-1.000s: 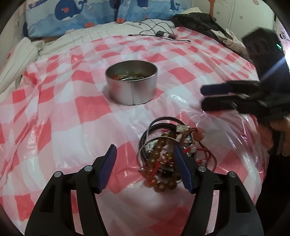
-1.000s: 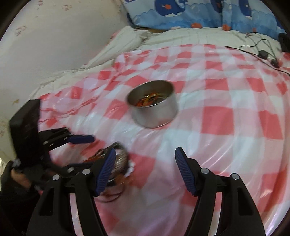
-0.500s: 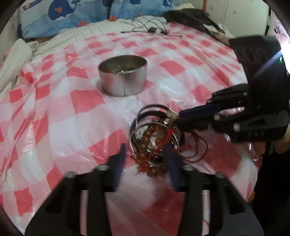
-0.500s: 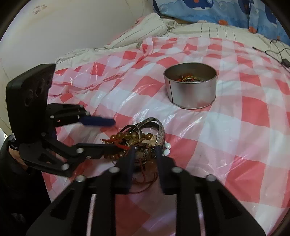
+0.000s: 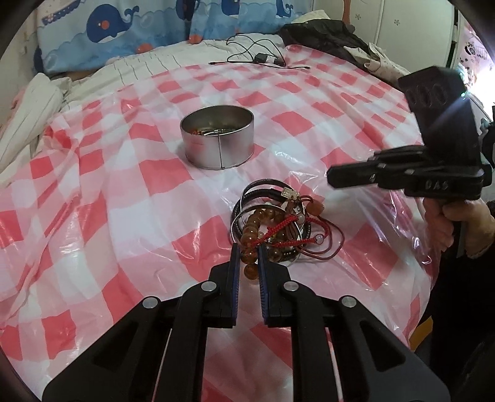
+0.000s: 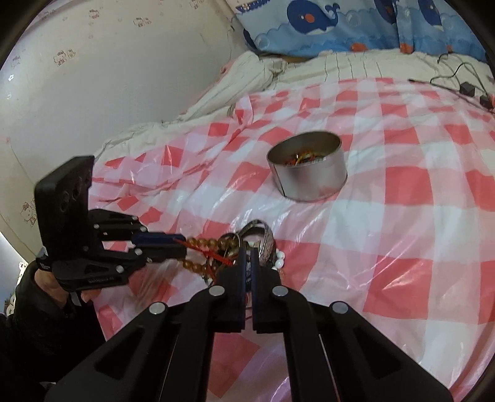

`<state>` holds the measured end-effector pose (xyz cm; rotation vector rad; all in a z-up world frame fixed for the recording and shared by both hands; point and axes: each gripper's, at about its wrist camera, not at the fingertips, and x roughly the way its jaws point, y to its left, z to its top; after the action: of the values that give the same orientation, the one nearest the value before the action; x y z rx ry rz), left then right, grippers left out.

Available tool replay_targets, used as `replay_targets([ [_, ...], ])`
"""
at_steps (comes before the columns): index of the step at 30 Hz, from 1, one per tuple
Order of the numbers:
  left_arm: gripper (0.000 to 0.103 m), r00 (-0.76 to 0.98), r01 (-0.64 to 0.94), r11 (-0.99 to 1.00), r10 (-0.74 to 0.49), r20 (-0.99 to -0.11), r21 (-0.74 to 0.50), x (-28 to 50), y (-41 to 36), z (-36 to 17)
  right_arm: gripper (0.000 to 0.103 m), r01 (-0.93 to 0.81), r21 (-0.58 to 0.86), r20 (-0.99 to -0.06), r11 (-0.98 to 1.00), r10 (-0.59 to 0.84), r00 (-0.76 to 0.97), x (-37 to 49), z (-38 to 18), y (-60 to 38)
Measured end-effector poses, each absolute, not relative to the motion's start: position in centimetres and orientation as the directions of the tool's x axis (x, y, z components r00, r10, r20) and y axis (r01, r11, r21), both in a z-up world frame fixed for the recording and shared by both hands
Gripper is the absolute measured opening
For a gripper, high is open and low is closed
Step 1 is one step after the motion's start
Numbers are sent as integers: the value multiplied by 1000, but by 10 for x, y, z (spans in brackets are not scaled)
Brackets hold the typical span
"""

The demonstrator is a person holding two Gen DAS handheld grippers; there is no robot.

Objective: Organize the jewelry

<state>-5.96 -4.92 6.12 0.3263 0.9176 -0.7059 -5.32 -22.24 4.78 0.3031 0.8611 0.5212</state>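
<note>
A tangled pile of bracelets (image 5: pixel 278 222) lies on the red-and-white checked plastic sheet (image 5: pixel 123 185): amber beads, dark leather bands, silver bangles and red cords. My left gripper (image 5: pixel 246 247) is at the pile's near edge. Its jaws are closing, and the amber bead bracelet (image 5: pixel 247 238) is pressed between the pads. In the right wrist view the left gripper (image 6: pixel 182 244) draws those beads (image 6: pixel 201 242) out sideways. My right gripper (image 6: pixel 246 252) is shut over the pile (image 6: pixel 266 241). The left wrist view shows nothing hanging from the right gripper (image 5: pixel 329 177). The round metal tin (image 5: pixel 218 145) behind holds some jewelry.
A black charger and cable (image 5: pixel 263 57) lie at the bed's far end, dark clothes (image 5: pixel 321 34) at the far right. Whale-print pillows (image 5: pixel 108 27) line the back. A wall (image 6: pixel 92 92) runs along the bed's left side. A person's hand (image 5: pixel 454 222) holds the right gripper.
Both grippers went from wide open to shut. The left one closed on the amber beads and pulled them toward itself. The right one reached the pile's clasp, then drew back to the right.
</note>
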Motion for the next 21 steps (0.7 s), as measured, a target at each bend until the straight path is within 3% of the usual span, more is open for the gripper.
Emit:
replay_targets([
  [1,11,412,678,735,-402,-818,-20,-59,-50,60,12,-301,453,-649,839,542,534,-52,44,-221],
  [2,13,411,681,733,-384,-827,-2,-59,-51,57,38,-295,448,-654,844,534,536,-52,42,-222],
  [3,15,406,684,730,-372,-834,7,-59,-53,54,55,-291,438,-657,851,524,542,-52,41,-221],
  [5,30,417,681,732,-356,-836,28,-59,-55,51,55,-298,434,-657,850,525,540,-51,38,-217],
  [9,37,458,707,706,-414,-787,40,-65,-61,61,54,-293,433,-672,852,522,525,-45,28,-212],
  [10,37,461,714,699,-424,-780,41,-65,-65,62,49,-292,435,-676,852,523,519,-43,24,-210],
  [11,37,465,719,693,-428,-775,49,-65,-70,62,36,-293,443,-679,847,531,508,-42,22,-209],
  [12,37,465,726,685,-430,-774,55,-65,-74,62,15,-298,448,-678,843,538,501,-42,22,-209],
  [13,37,457,735,675,-429,-779,59,-64,-79,60,16,-307,446,-675,841,541,501,-44,23,-208],
  [16,11,413,762,641,-372,-831,91,-64,-95,44,16,-330,443,-651,833,552,520,-50,34,-209],
  [21,4,381,767,641,-429,-819,21,-69,-88,56,16,-340,533,-554,775,624,552,-54,48,-224],
])
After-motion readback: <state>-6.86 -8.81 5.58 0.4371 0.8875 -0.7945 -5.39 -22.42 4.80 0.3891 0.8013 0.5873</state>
